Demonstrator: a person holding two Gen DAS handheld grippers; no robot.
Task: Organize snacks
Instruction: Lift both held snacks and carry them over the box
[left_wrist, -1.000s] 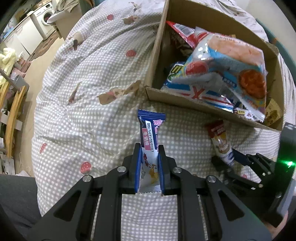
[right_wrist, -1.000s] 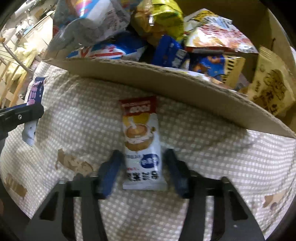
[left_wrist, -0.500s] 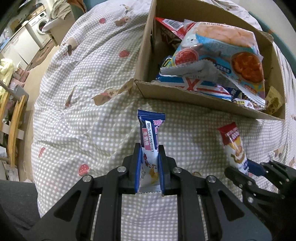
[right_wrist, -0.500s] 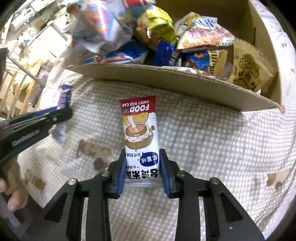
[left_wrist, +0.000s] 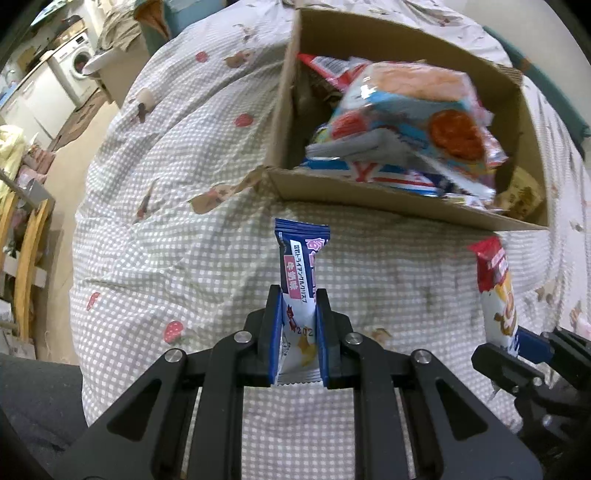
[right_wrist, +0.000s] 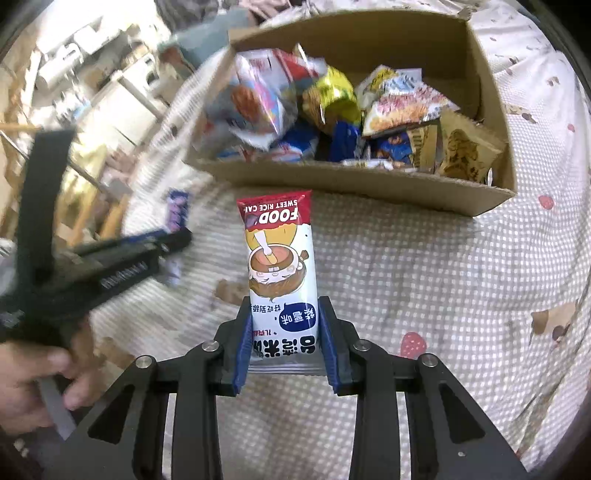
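My left gripper (left_wrist: 297, 325) is shut on a narrow blue and white snack bar (left_wrist: 300, 266), held above the checked quilt. My right gripper (right_wrist: 283, 332) is shut on a red-topped white rice cake packet (right_wrist: 281, 258), also lifted off the quilt. In the left wrist view that rice cake packet (left_wrist: 496, 291) and the right gripper (left_wrist: 524, 341) show at the right edge. In the right wrist view the left gripper (right_wrist: 177, 236) with its blue snack bar (right_wrist: 176, 210) sits at the left, held by a person's hand (right_wrist: 33, 384). An open cardboard box (left_wrist: 369, 199) filled with several snack bags lies beyond both grippers.
The box (right_wrist: 351, 181) rests on a soft checked quilt (left_wrist: 166, 240) with strawberry and bear prints. Among the bags inside are a large light-blue one (left_wrist: 413, 110), a yellow one (right_wrist: 332, 99) and a tan one (right_wrist: 465, 155). Washing machines (left_wrist: 70, 74) and wooden furniture (left_wrist: 26, 254) stand off to the left.
The right gripper closed on the rice cake packet and lifted it off the quilt, away from the box. The left gripper kept its hold on the blue bar and rose slightly.
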